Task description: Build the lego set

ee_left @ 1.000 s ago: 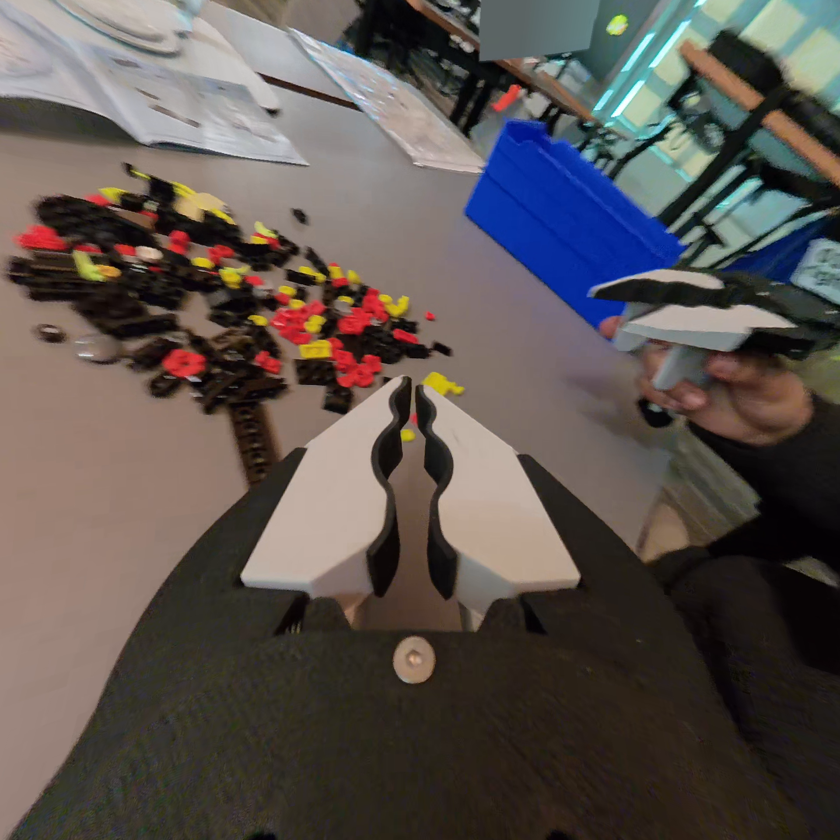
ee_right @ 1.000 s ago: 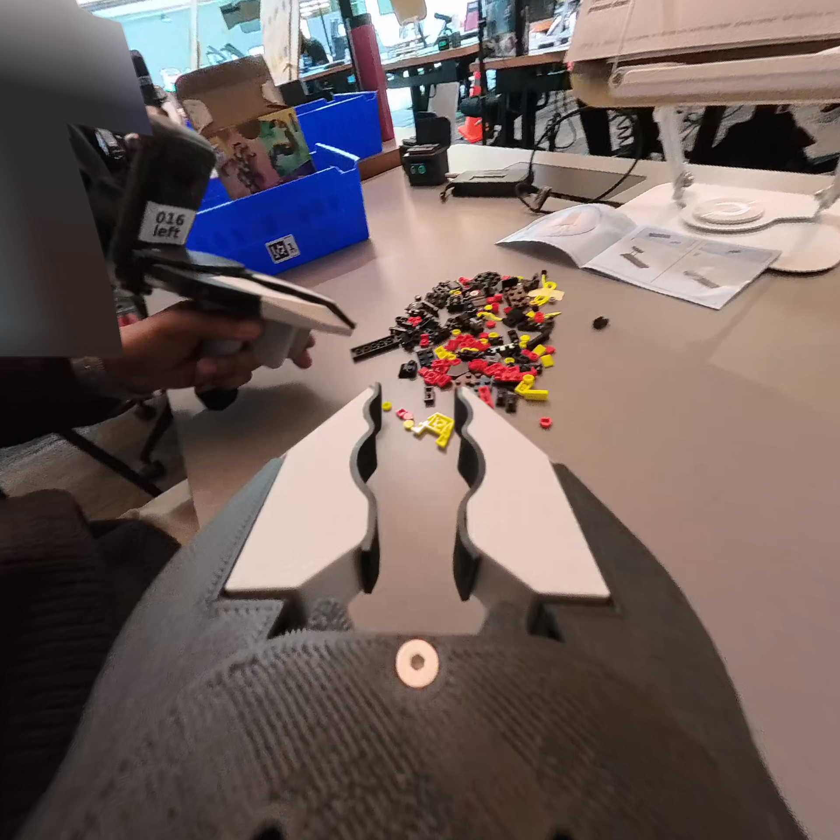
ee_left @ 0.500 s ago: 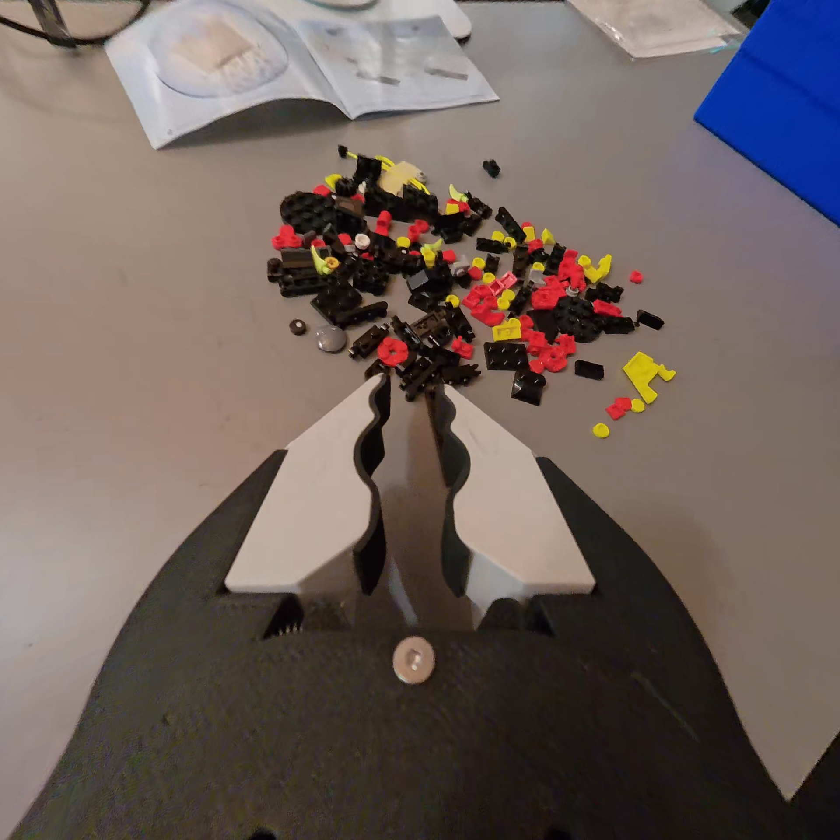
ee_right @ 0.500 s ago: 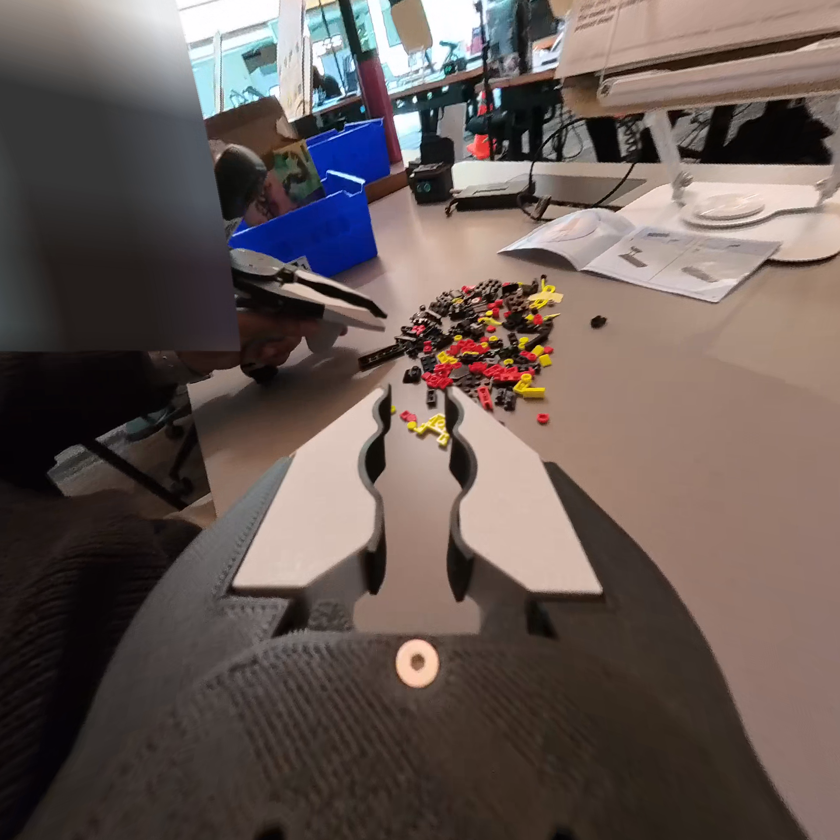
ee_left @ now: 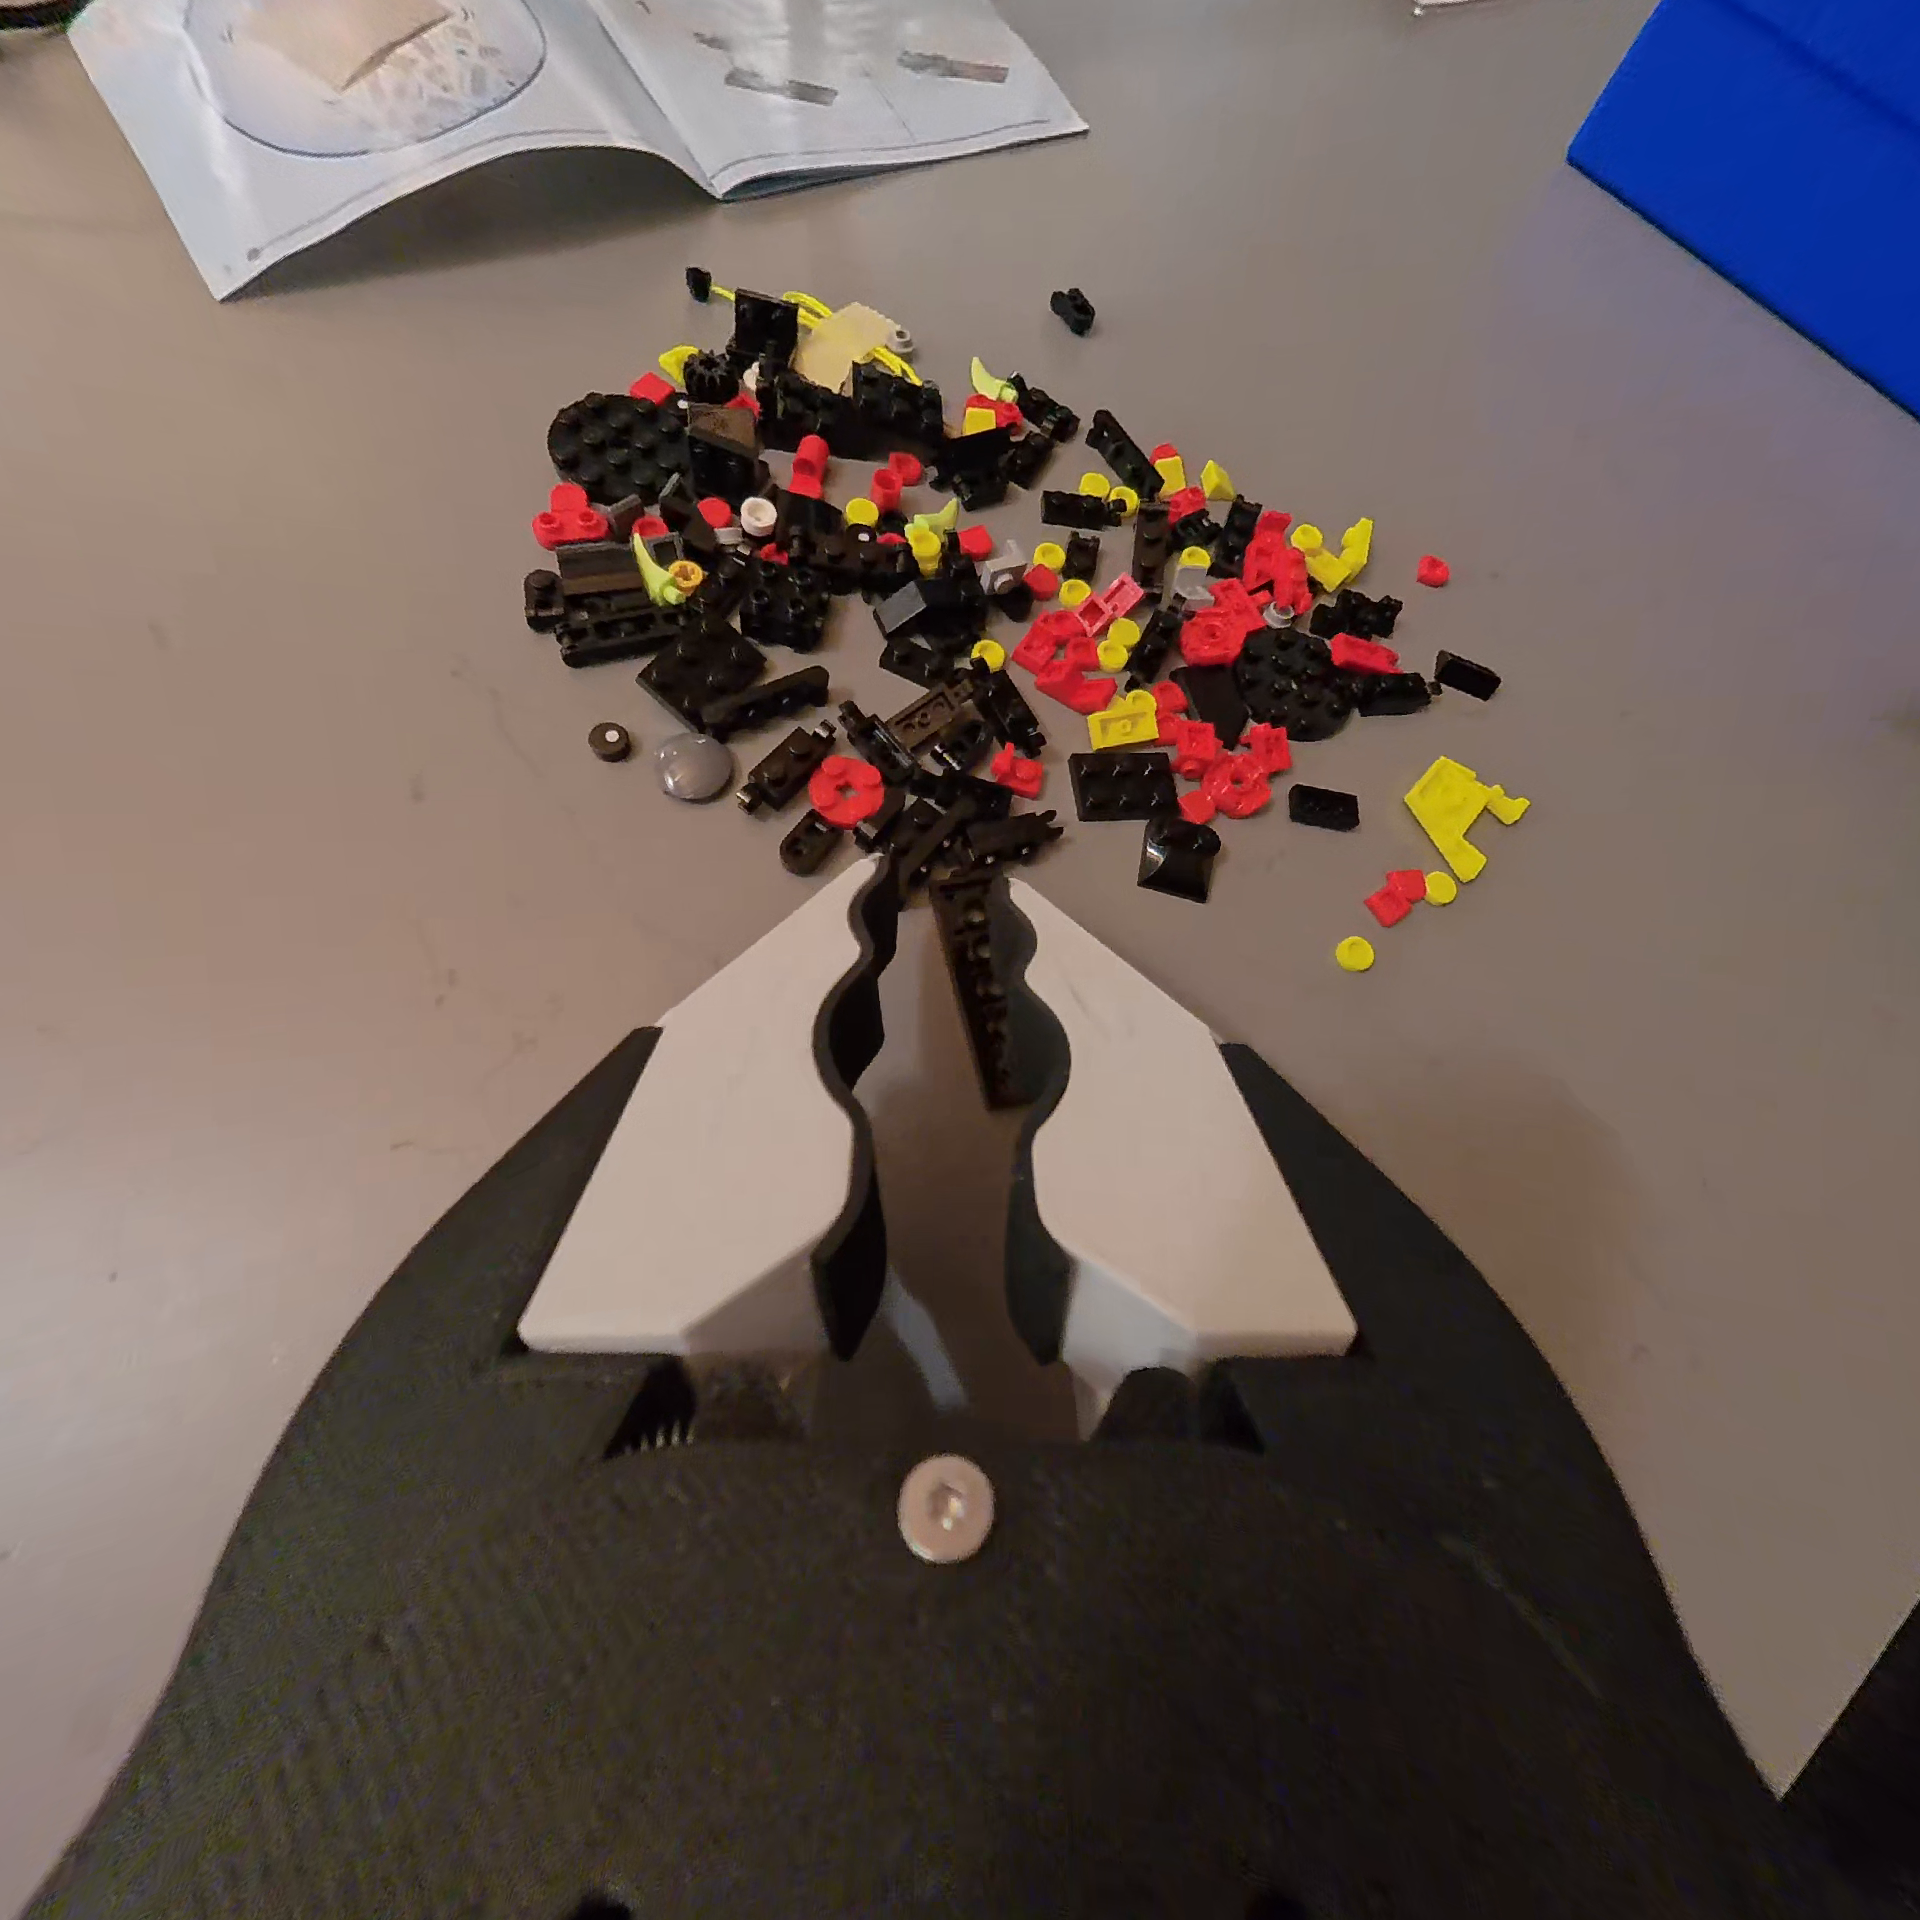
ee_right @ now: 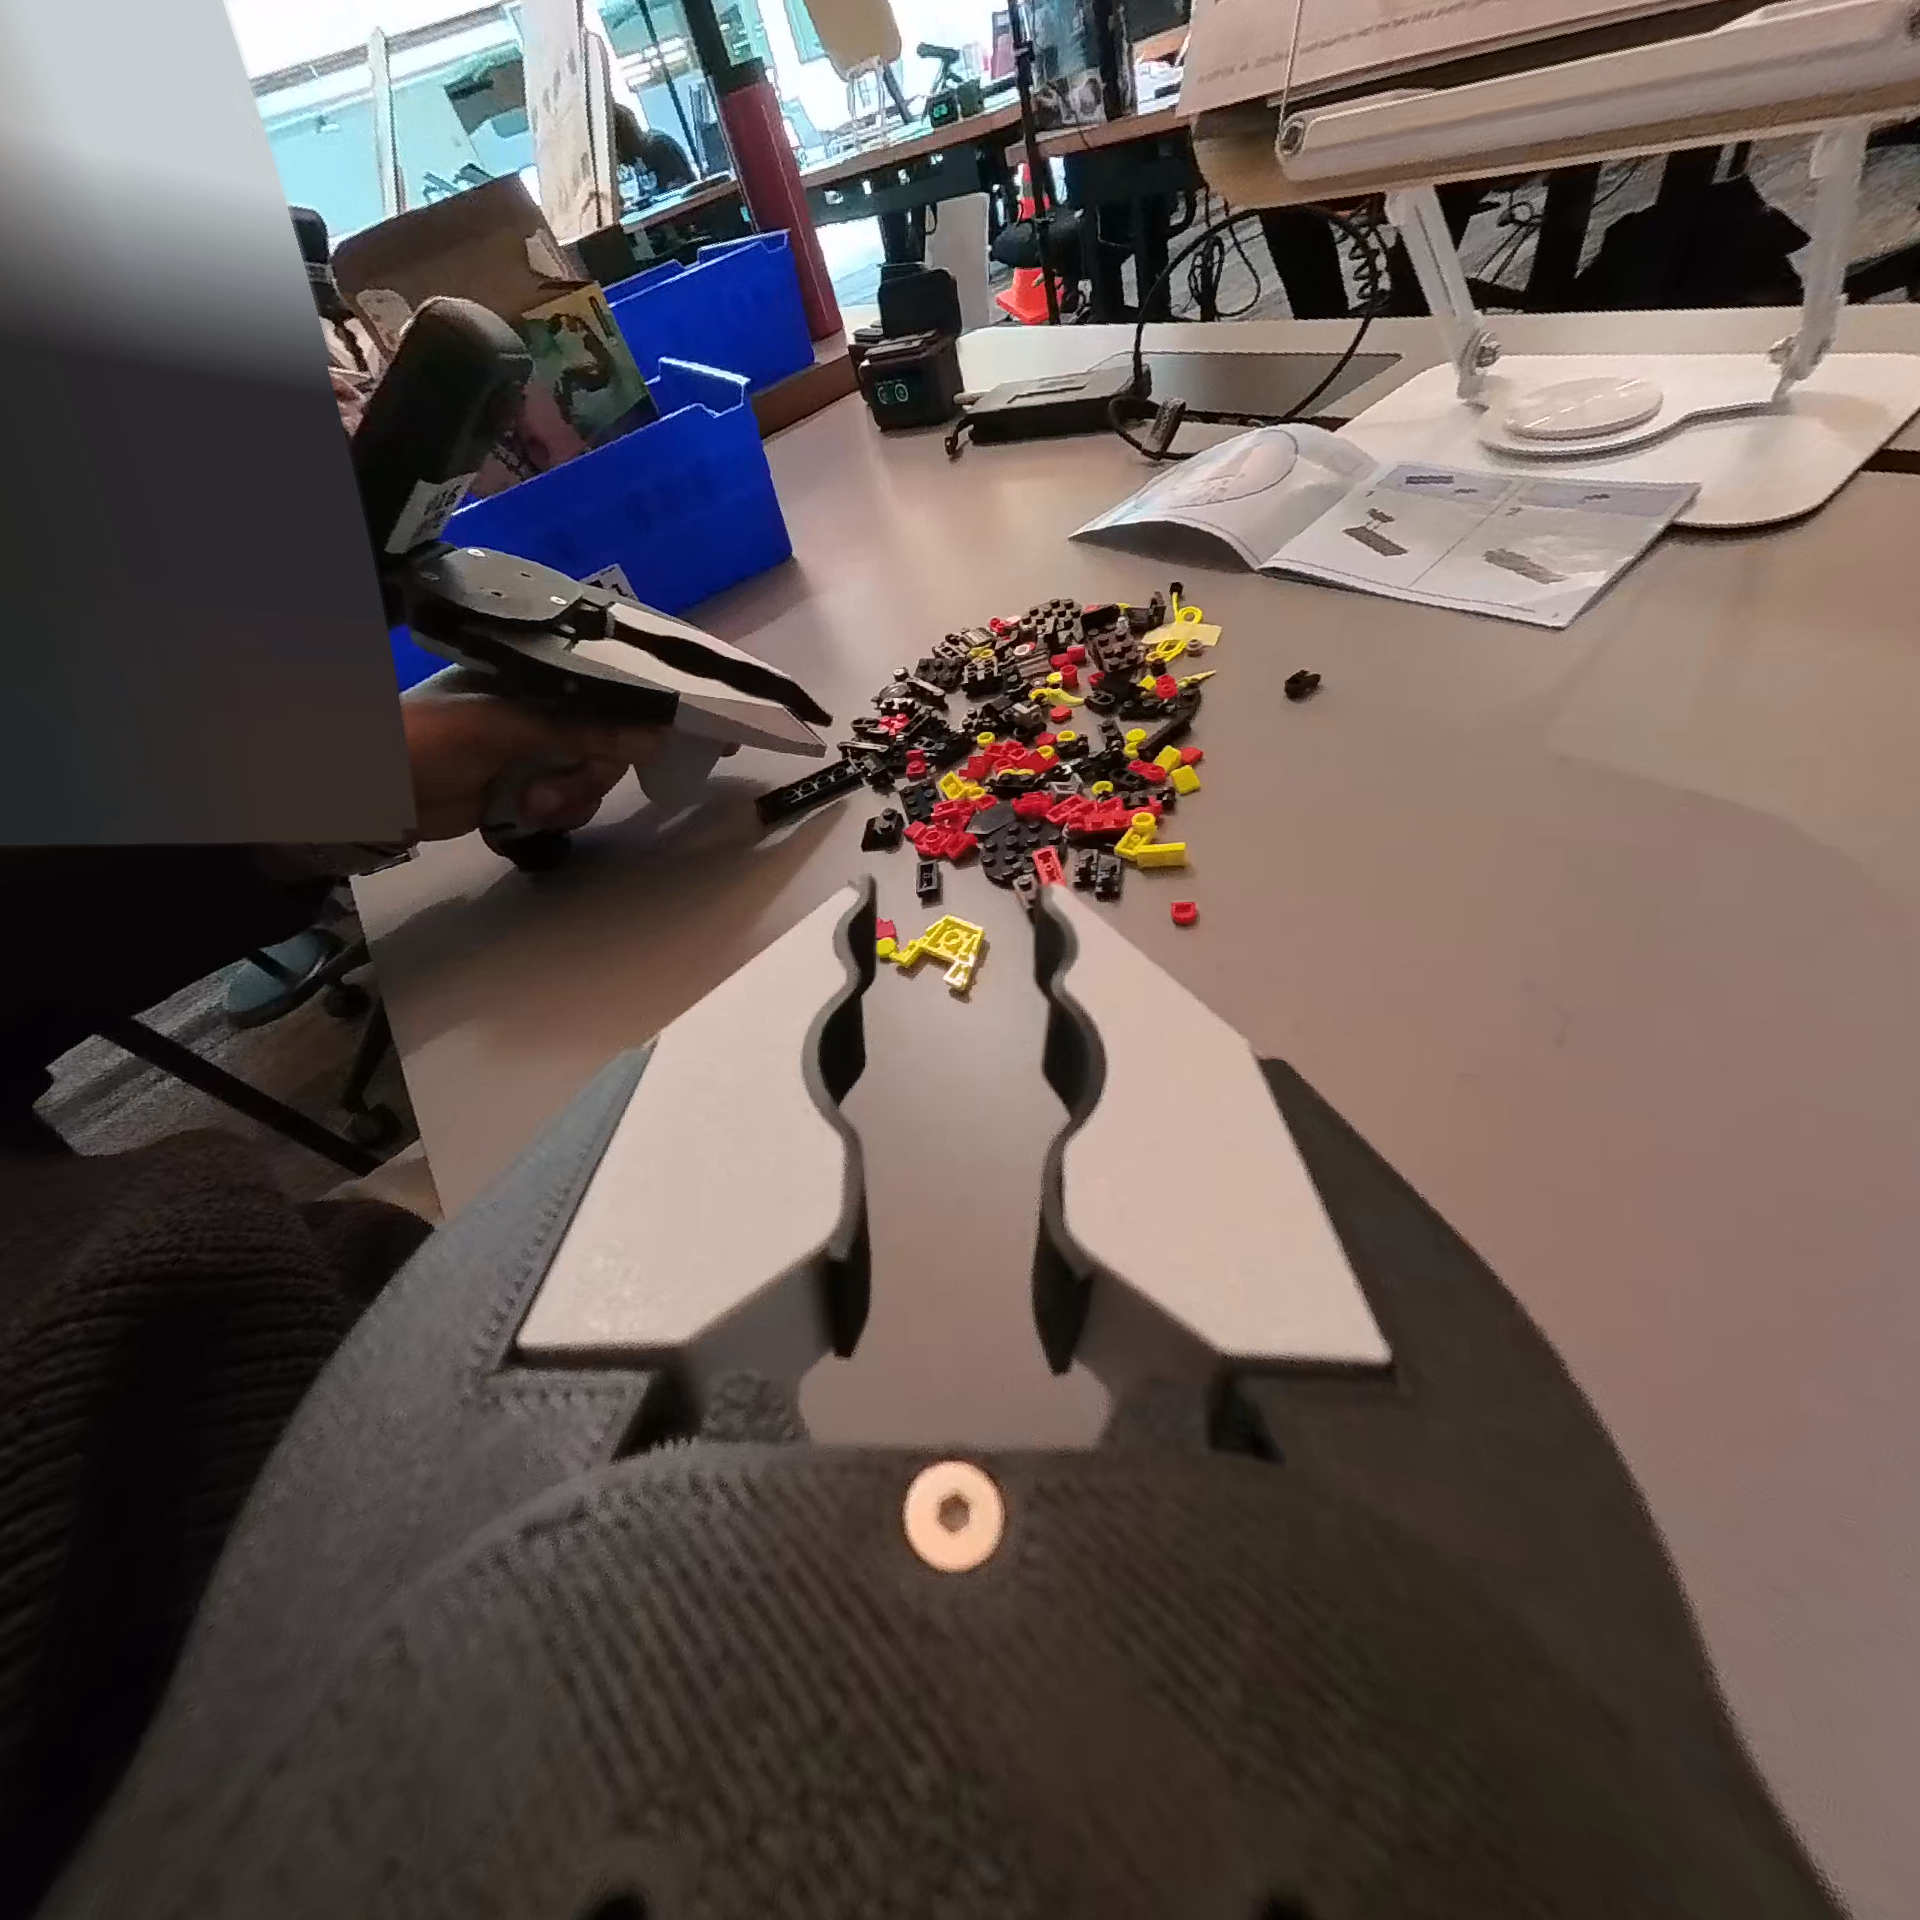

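Note:
A pile of small black, red and yellow lego pieces (ee_left: 987, 603) lies on the grey table; it also shows in the right wrist view (ee_right: 1049, 748). My left gripper (ee_left: 940, 883) is open, low at the pile's near edge. A long black studded beam (ee_left: 977, 987) lies on the table between its fingers, not clamped. From the right wrist view the left gripper (ee_right: 816, 727) hovers just above that beam (ee_right: 810, 795). My right gripper (ee_right: 951, 899) is open and empty, short of the pile, with a yellow piece (ee_right: 940, 945) on the table between its tips.
An open instruction booklet (ee_left: 520, 104) lies beyond the pile, also in the right wrist view (ee_right: 1403, 520). A blue bin (ee_left: 1766, 187) stands at the table's side (ee_right: 644, 509). A white stand base (ee_right: 1579, 416) and cables sit at the back. One black piece (ee_left: 1072, 309) lies apart. There is about 25 centimetres between the tips of the two grippers.
My left gripper swung round to face the pile, came down to it and opened a little; the long black beam now lies between its fingers. My right gripper stayed almost still.

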Available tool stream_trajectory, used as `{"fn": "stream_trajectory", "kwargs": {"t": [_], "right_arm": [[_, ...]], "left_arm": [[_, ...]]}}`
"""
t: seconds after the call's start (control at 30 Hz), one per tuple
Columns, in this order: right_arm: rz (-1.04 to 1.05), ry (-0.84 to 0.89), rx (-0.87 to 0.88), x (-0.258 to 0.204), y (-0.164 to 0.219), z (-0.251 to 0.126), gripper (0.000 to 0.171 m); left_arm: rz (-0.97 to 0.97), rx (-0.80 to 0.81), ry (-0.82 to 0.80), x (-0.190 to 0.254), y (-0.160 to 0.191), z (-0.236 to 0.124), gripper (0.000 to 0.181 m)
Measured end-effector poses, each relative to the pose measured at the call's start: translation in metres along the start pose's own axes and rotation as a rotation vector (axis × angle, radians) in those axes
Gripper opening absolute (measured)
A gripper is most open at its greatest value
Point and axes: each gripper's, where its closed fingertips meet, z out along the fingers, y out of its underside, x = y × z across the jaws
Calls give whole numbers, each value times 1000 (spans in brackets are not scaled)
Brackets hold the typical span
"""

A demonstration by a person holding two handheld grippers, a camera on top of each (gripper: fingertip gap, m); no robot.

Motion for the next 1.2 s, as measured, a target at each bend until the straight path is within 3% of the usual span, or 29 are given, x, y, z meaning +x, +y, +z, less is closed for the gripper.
{"fn": "stream_trajectory", "kwargs": {"t": [0.53,0.63,0.8,1.0,1.2], "right_arm": [[24,-27,-21,-3,4,-1,28],[25,-29,-25,-3,5,0,28],[22,-30,-34,-4,6,1,28],[22,-32,-42,-4,8,2,28],[25,-34,-44,-4,8,2,28]], "left_arm": [[193,-18,20,24,4,3,13],[187,12,98,40,1,0,2],[190,11,249,74,4,-1,3],[340,-51,216,87,17,5,4],[308,-59,213,84,17,6,4]]}}
